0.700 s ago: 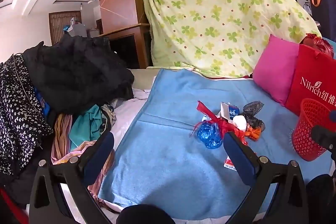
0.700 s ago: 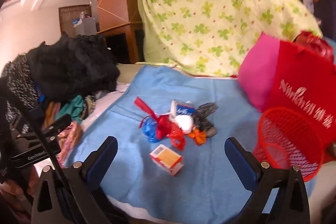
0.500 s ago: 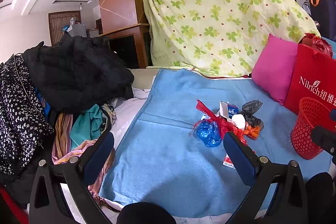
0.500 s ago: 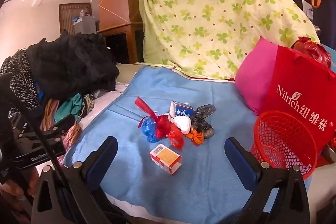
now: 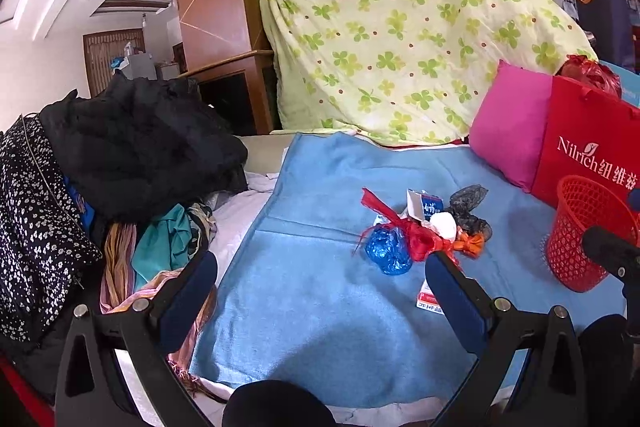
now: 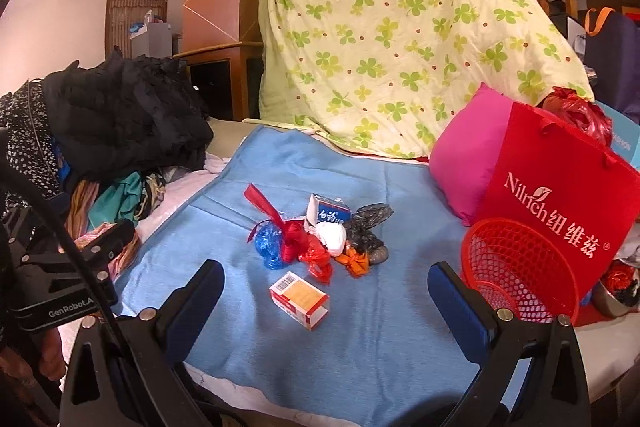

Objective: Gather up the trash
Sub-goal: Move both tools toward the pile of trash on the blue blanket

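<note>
A heap of trash lies on a blue blanket (image 6: 360, 327): a blue wrapper (image 6: 269, 245), red plastic bags (image 6: 298, 241), a white wad (image 6: 333, 237), a blue-white carton (image 6: 330, 214), a black bag (image 6: 366, 227), an orange scrap (image 6: 354, 261) and a small red-white box (image 6: 300, 299) nearest me. A red mesh basket (image 6: 516, 267) stands to the right. My right gripper (image 6: 326, 301) is open, short of the box. My left gripper (image 5: 320, 287) is open, left of the heap; the blue wrapper (image 5: 387, 254) and basket (image 5: 580, 231) show there too.
A pile of dark clothes (image 6: 120, 119) lies at the left. A pink pillow (image 6: 464, 163) and a red shopping bag (image 6: 560, 195) stand behind the basket. A clover-print quilt (image 6: 400, 47) hangs at the back.
Both views have drifted slightly; the right wrist camera has steadied and the heap and box now sit a little lower and closer. Both grippers remain open and empty.
</note>
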Demonstrator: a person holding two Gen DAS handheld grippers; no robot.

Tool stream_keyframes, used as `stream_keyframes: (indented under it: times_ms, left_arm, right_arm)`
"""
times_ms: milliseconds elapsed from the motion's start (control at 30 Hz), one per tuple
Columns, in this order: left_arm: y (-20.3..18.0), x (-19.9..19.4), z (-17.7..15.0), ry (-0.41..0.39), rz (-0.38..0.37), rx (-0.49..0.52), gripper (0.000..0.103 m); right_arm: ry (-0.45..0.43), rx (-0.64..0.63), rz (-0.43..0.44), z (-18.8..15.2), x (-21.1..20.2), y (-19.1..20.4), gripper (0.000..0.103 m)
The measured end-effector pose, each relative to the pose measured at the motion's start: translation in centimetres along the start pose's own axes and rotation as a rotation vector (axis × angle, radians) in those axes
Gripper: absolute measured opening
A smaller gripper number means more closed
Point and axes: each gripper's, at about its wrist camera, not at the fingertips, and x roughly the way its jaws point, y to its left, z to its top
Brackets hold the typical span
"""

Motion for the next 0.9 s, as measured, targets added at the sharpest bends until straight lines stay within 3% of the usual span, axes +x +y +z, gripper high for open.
stream_keyframes:
  times_ms: [367, 600, 900]
  left_arm:
    - [-0.8, 0.5, -0.3, 0.018, -0.007, 0.021, 0.103]
    - [-0.8, 1.2, -0.6, 0.037, -0.003, 0.019, 0.103]
    - [-0.9, 2.7, -1.0, 0.067, 0.0, 0.015, 0.103]
  right_arm:
    - [-0.014, 0.029, -0.005, -0.3, 0.0, -0.8, 0.103]
    - [0.071, 0.034, 0.005, -0.1, 0.7, -0.7, 0.103]
    - [0.099, 0.038, 0.012, -0.3, 2.1, -0.6, 0.103]
